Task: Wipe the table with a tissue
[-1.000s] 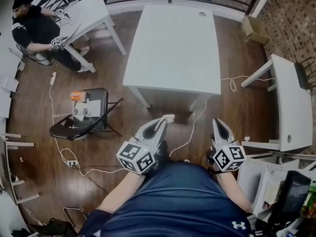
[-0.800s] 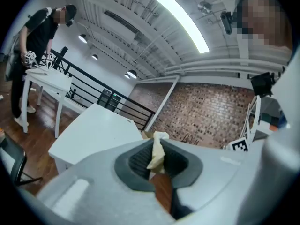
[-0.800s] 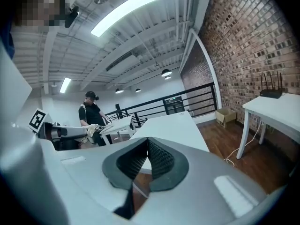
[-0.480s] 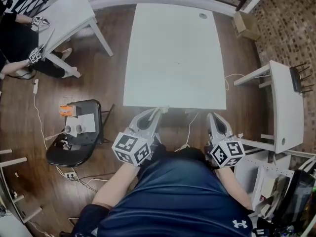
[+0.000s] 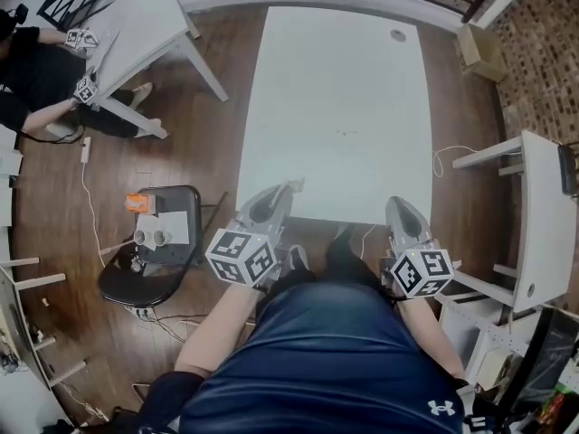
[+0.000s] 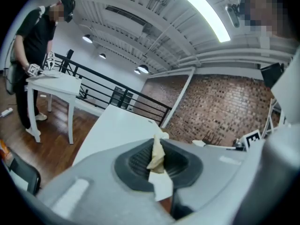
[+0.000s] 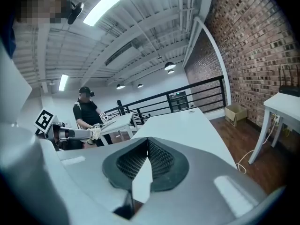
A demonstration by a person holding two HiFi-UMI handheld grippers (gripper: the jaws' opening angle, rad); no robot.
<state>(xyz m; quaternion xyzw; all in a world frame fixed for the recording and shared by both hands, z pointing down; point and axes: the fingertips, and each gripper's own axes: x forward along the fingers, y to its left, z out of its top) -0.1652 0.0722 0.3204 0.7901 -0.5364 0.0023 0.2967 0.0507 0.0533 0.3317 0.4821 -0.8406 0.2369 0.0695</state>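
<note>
The white table (image 5: 339, 107) stretches away from me in the head view. My left gripper (image 5: 288, 188) reaches its near edge at the left and is shut on a crumpled beige tissue (image 6: 157, 154), which sticks out past the tips (image 5: 294, 184). In the left gripper view that gripper (image 6: 157, 146) points along the table top (image 6: 117, 125). My right gripper (image 5: 399, 205) hovers at the table's near right edge. Its jaws are shut with nothing between them, and in its own view the right gripper (image 7: 147, 143) faces the table (image 7: 187, 125).
A black folding chair (image 5: 122, 278) with two cups and an orange pack stands on the wood floor to my left. Another person (image 5: 36, 70) works at a second white table (image 5: 145, 16) at the far left. A third table (image 5: 543, 215), cables and a cardboard box (image 5: 479, 48) lie right.
I have stepped closer to the table. Both grippers moved from over the floor up to its near edge. The left one still holds the tissue.
</note>
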